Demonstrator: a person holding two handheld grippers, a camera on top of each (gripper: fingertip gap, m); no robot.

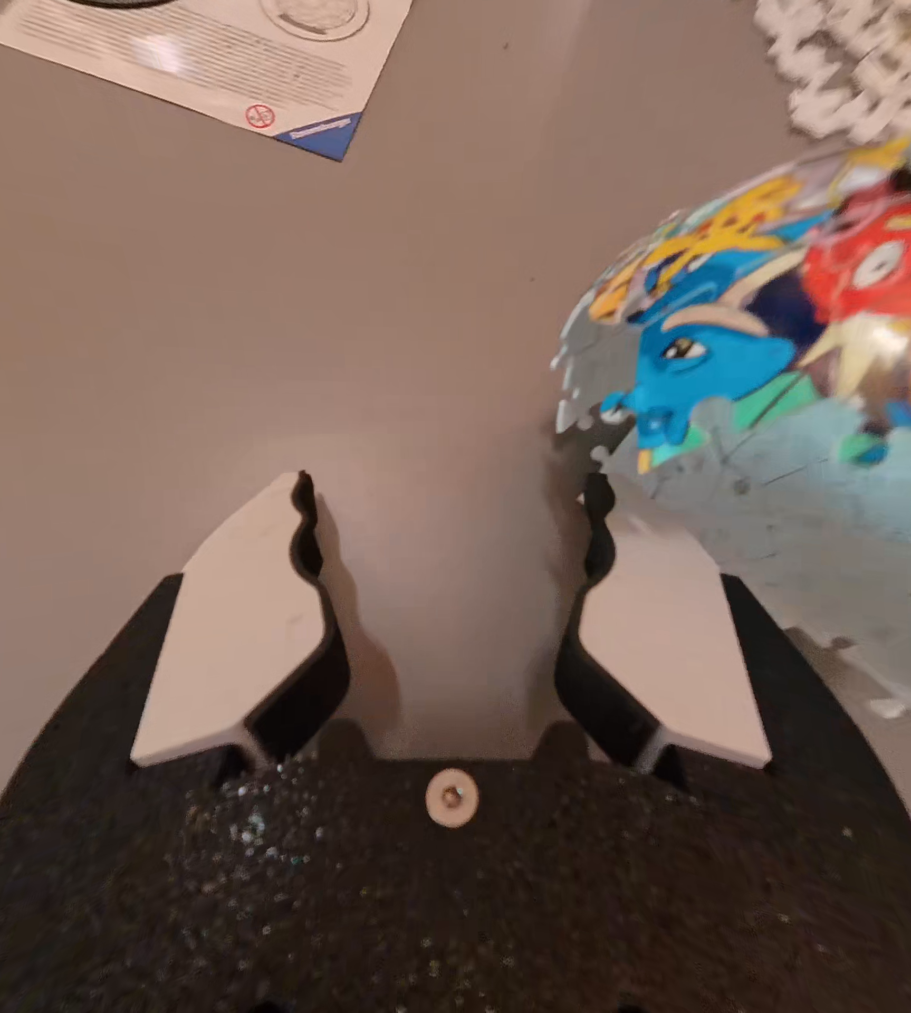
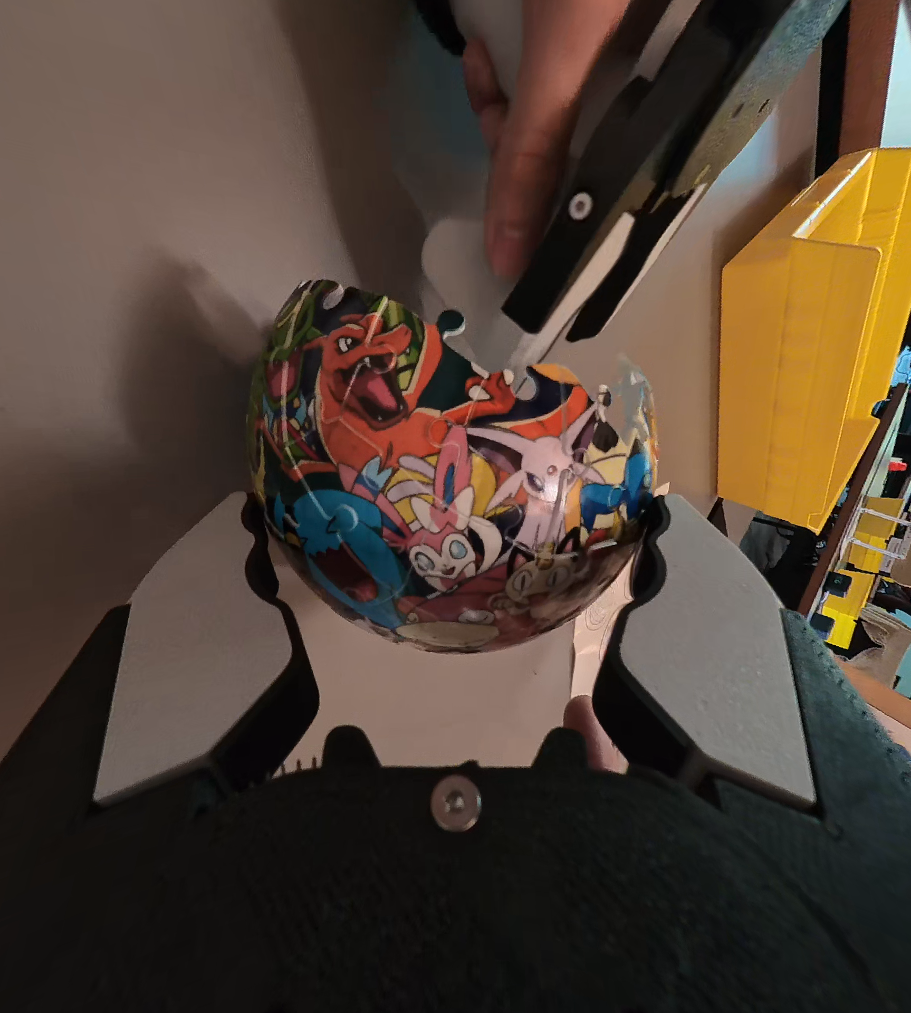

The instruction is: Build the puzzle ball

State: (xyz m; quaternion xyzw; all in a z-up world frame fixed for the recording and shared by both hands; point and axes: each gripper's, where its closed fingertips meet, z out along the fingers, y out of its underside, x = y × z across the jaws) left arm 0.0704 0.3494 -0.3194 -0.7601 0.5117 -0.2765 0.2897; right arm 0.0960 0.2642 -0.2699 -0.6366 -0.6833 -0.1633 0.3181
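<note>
The right gripper [image 2: 453,526] clamps the roughly half-built puzzle ball [image 2: 442,493], its top unfinished, while the left gripper [image 1: 450,493] gapes empty.

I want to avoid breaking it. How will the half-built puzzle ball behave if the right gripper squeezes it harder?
The puzzle ball is probably a thin hollow shell: its top is open with jagged edges, so hard squeezing may pop pieces loose. Its glossy, curved surface could slip between the right gripper fingers, which touch only its sides. Set down, it would likely roll.
</note>
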